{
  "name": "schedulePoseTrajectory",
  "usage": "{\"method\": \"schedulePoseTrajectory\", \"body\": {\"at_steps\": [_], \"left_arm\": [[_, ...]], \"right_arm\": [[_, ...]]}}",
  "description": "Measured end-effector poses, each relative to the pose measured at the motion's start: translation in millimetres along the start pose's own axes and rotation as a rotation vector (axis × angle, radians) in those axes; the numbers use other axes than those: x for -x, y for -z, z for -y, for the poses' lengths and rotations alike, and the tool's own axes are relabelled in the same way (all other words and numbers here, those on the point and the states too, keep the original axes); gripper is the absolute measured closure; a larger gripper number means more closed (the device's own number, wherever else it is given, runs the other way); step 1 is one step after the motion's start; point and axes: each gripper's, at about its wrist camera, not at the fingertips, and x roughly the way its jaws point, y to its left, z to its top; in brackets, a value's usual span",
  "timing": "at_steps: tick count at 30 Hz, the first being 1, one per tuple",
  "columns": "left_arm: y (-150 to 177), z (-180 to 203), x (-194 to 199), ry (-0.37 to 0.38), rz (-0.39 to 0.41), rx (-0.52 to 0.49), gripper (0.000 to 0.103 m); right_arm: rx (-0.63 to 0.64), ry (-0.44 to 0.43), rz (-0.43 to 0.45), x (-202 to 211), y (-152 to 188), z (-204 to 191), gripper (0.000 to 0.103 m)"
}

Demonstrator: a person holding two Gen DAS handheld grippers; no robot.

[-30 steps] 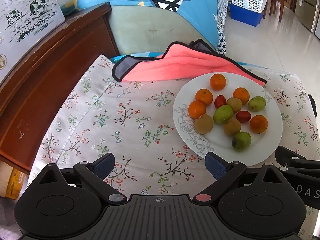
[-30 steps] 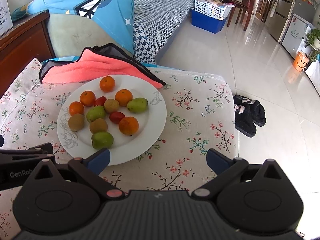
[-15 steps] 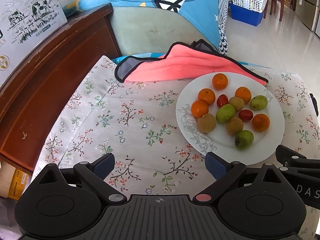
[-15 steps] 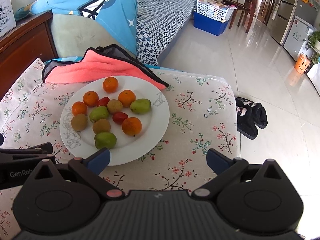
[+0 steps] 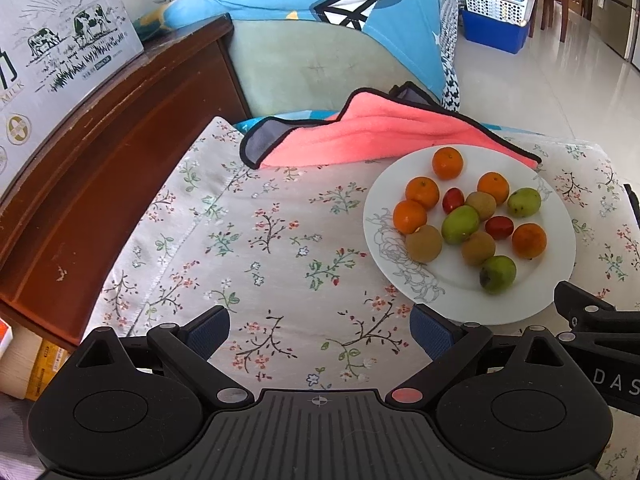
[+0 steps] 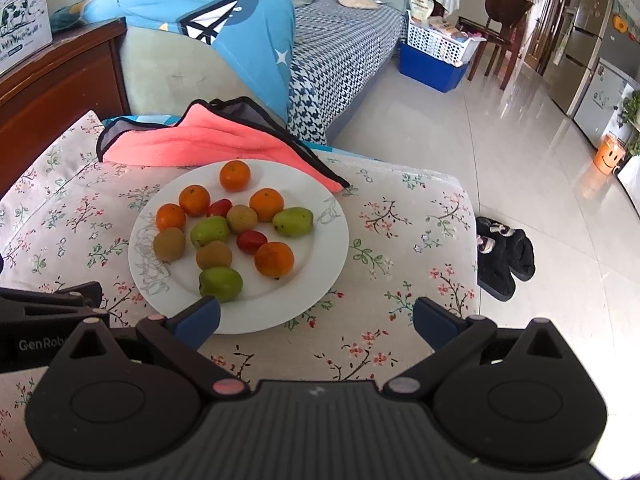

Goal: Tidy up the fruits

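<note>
Fruits lie together on round white plate (image 5: 472,304) at frame right, on floral-clothed counter (image 5: 260,240); left claw (image 5: 319,326) and right claw (image 6: 316,318) both spread, empty.

You get bright, even daylight in both views; the fruit casts only soft, short shadows on the plate (image 6: 320,264). Glare sheens the floor (image 6: 532,152) at right, strongest toward the far doorway. Fisheye bending curves the cabinet (image 5: 100,168) edge and frame corners go dark; focus is sharp throughout.
</note>
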Motion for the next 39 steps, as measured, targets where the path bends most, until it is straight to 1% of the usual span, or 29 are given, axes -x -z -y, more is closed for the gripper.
{"method": "schedulePoseTrajectory", "body": {"at_steps": [9, 18, 24, 27, 30, 32, 39], "left_arm": [[4.0, -4.4, 5.3, -0.010, 0.022, -0.002, 0.006], [21.8, -19.1, 10.9, 0.014, 0.004, 0.009, 0.005], [35.8, -31.7, 16.5, 0.060, -0.015, 0.031, 0.005], [41.7, -39.1, 18.5, 0.067, -0.017, 0.038, 0.005], [45.7, -49.8, 20.3, 0.077, -0.018, 0.057, 0.005], [47.8, -58.4, 20.3, 0.090, -0.026, 0.078, 0.005], [52.8, -84.2, 22.5, 0.110, -0.031, 0.140, 0.005]], "right_arm": [[0.005, -0.005, 0.028, 5.2, 2.0, -4.5, 0.001], [-0.037, -0.061, 0.015, 11.3, 21.1, -10.8, 0.001], [-0.060, -0.091, 0.048, 22.3, 33.6, -14.7, 0.001], [-0.065, -0.123, 0.037, 23.2, 41.0, -17.2, 0.001], [-0.038, -0.157, 0.022, 22.1, 50.2, -22.6, 0.001], [-0.010, -0.193, 0.033, 23.7, 56.6, -27.4, 0.001], [0.167, -0.321, 0.057, 22.2, 76.2, -54.7, 0.001]]}}
